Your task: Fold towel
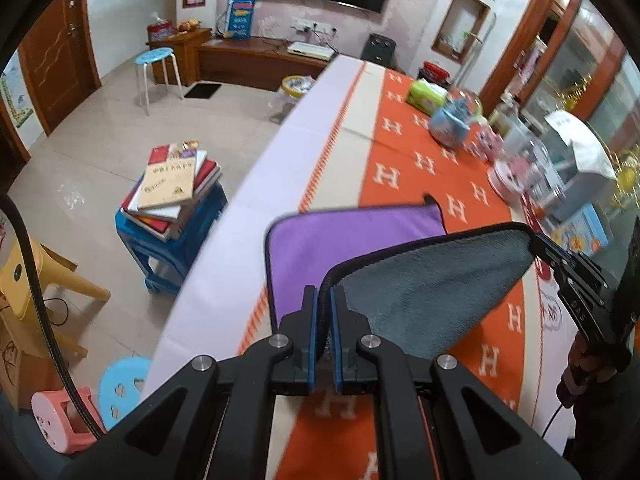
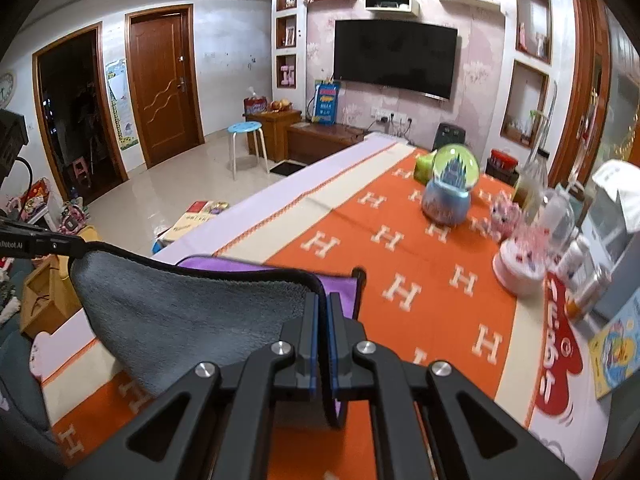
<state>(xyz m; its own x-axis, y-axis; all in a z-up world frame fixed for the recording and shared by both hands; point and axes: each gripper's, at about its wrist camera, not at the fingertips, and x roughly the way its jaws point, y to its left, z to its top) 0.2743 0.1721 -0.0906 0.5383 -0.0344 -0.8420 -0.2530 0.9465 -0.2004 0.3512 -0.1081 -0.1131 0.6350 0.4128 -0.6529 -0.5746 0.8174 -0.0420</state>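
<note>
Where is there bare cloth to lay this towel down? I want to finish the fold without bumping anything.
Free: the orange cloth between the towel and the snow globe, plus the pale strip along the table's edge. Crowded: the far side, around the pink cake and jars.

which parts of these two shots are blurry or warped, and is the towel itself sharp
Left wrist view: the towel and the left tongs are sharp, while the jars at the right are smeared and the table edge bows. Right wrist view: towel crisp, the snow globe fairly clear, clutter at the right edge smeared, door frames curved.
</note>
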